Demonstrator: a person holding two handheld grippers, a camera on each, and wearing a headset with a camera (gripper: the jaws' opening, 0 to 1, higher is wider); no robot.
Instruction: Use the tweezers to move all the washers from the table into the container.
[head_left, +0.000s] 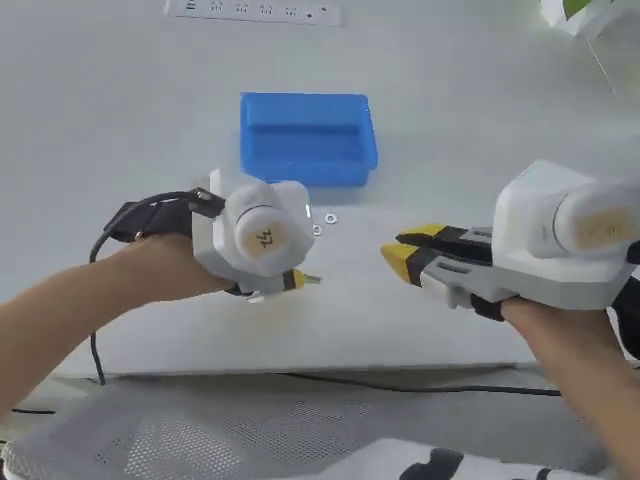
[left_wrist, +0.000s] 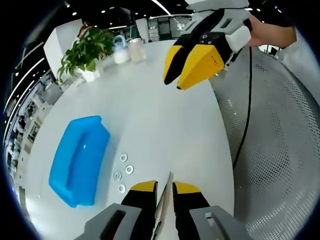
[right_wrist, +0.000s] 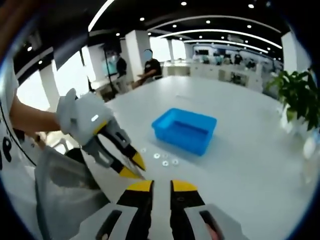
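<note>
A pair of tweezers (left_wrist: 164, 200) is clamped between the clenched jaws of the left gripper (head_left: 292, 281), which is held low over a white table (head_left: 480, 130). In the left gripper view the thin metal blades are seen running forward between the two yellow-tipped jaws. Four washers (left_wrist: 123, 158) are counted there, lying loose on the table in a small cluster. They are placed just beside one long wall of the blue container (head_left: 308, 135), close to it but not touching. The tip of the tweezers is seen near the cluster and apart from it, with every washer lying flat on the tabletop. The right gripper (head_left: 405, 250) is held off to the right, well apart from the washers, and its tips are pointed towards the left gripper. Its jaws are drawn close together with only a slim gap, and nothing is caught between them. Each gripper is grasped from behind by a bare hand (head_left: 165, 265). A black cable (head_left: 120, 215) is seen trailing from the left gripper towards the near edge of the table. A white power strip (head_left: 255, 10) is laid along the far side of the table, and a potted plant (left_wrist: 87, 50) is pictured at one end. A grey mesh surface (left_wrist: 280, 150) is visible beyond the near edge.
</note>
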